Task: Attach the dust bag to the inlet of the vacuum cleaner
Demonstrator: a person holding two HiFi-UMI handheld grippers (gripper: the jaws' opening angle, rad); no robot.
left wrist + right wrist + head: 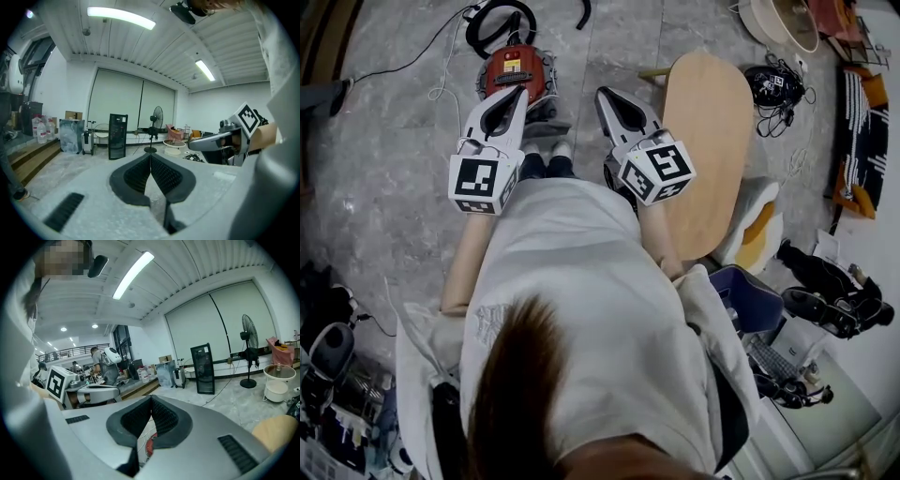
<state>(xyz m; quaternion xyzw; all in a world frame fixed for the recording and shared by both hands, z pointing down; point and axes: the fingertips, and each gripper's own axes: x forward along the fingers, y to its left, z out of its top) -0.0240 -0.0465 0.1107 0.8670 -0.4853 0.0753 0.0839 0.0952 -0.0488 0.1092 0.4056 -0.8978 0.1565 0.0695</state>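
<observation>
Red canister vacuum cleaner (517,70) is set on the grey floor (394,169) just ahead of the person's feet, within reach for the fitting; no dust bag is shown in any view. The left gripper (522,91) and right gripper (601,93) are held out toward it, jaws closed on nothing, so the bag is judged not yet fetched.

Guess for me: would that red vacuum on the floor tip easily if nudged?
Probably heavy for its size: the red vacuum looks squat and hard-shelled, so unlikely to tip. Its black hose loops loosely, so likely floppy.
</observation>
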